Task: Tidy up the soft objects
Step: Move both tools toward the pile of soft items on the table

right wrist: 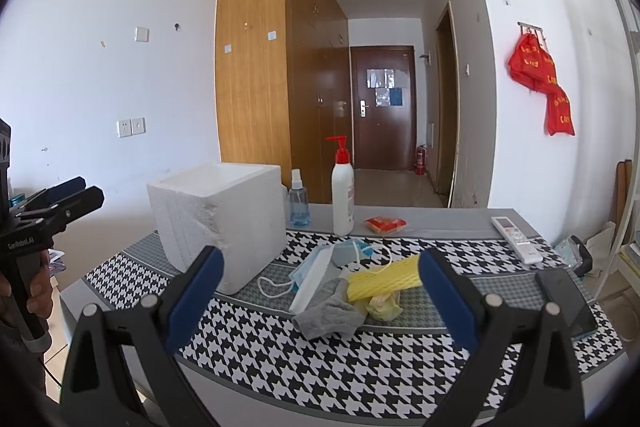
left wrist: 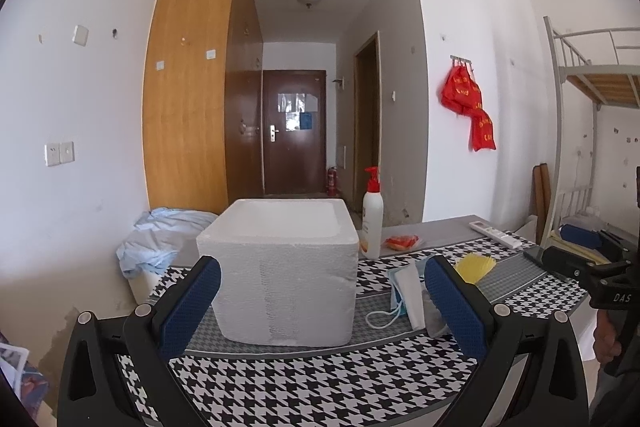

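While both grippers hang above the near edge of the table, neither one touches anything: the left gripper has its jaws spread wide and empty, and the right gripper likewise stands wide apart and empty. In the right wrist view the pile of soft objects lies at frame centre, between and beyond the two blue pads: a blue face mask with its white ear loop trailing to the left, a grey sock nearest the camera, and a yellow ribbed cloth just left of the right-hand pad. In the left wrist view the same pile sits at lower right of centre, partly hidden behind the right-hand pad. The white foam box stands open-topped at the centre of that view, just left of the pile; its interior cannot be seen. Behind it stand a white pump bottle with a red pump and a blue spray bottle, with a red packet to their right. A white remote control and a dark phone lie at the right. The table carries a black-and-white houndstooth cover. The room shows white walls, a wooden wardrobe and a dark door at frame centre.
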